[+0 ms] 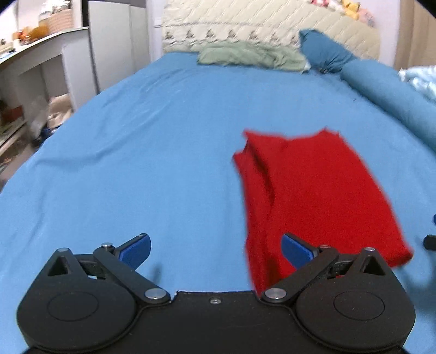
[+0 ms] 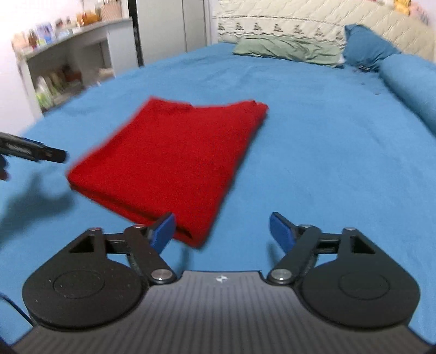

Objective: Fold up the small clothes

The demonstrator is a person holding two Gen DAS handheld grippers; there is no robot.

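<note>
A plain red cloth (image 2: 169, 155) lies on a blue bed sheet (image 2: 313, 136); beyond it sit a sage-green pillow (image 2: 286, 49) and a cream quilted headboard (image 2: 313, 24).

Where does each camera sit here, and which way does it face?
Left wrist: on the left gripper, low over the blue bed sheet, facing the headboard; red garment ahead-right; own open jaws show.
Right wrist: on the right gripper, facing the same way; garment ahead-left; own open jaws and the left gripper's tip at the left edge show.
Shared: the folded red garment, the sheet, the green pillow.
</note>
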